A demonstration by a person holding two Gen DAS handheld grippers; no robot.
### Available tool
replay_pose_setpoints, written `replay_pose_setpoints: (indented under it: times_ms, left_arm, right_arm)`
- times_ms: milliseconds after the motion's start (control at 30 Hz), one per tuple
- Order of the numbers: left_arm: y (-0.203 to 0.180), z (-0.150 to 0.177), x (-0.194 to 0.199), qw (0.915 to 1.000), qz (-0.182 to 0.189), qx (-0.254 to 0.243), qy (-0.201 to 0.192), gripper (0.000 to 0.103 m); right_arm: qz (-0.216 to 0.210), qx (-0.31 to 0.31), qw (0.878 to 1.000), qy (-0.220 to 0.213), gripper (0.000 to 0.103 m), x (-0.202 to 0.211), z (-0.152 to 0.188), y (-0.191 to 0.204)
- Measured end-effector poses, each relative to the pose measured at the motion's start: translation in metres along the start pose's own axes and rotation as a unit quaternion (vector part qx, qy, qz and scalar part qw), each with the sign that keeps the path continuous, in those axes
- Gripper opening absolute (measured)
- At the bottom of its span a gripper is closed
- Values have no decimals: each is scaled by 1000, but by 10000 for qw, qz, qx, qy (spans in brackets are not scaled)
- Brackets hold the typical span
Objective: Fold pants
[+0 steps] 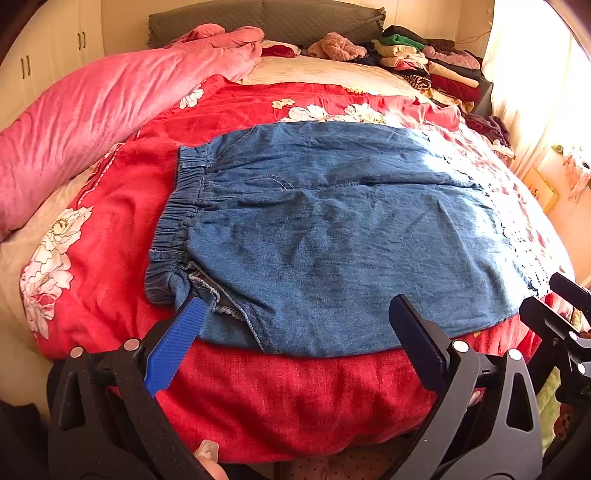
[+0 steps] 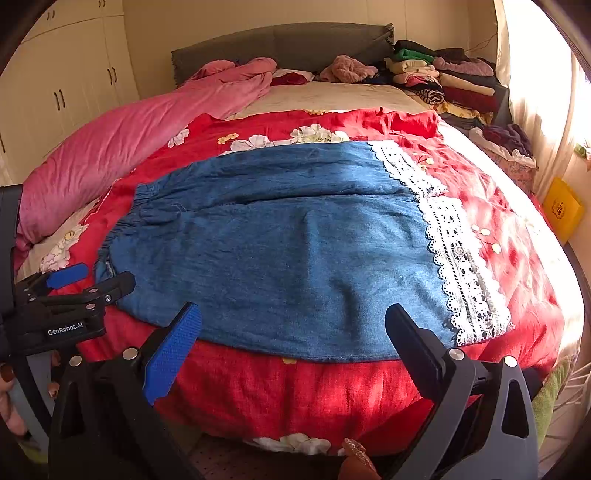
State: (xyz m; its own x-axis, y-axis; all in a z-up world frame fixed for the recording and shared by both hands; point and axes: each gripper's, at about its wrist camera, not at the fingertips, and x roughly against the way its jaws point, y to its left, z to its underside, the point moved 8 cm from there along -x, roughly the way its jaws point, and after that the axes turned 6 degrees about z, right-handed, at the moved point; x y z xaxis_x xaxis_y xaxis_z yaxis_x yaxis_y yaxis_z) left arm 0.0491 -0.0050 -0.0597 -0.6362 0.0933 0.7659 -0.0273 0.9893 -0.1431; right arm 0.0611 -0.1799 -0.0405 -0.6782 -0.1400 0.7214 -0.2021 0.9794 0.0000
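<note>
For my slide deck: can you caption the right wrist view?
Open right gripper poised at the near edge of denim pants with lace hems, spread flat on a red floral bedspread.

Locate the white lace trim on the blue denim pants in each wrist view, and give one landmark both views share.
Left wrist view: the white lace trim is washed out by sunlight at the right edge of the blue denim pants.
Right wrist view: it runs plainly down the pants' right end, centre-right.
Shared landmark: the grey headboard at the top.

Matt denim pants with white lace hem, seemingly cotton.
</note>
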Motion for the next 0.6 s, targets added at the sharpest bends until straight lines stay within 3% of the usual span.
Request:
replay_pose_setpoints:
  times_ms: [600]
  left_arm:
    - [1,-1,2,10000,-2,0,-11,94]
  right_arm:
    - [-9,6,10000,-6,99,0,0,1]
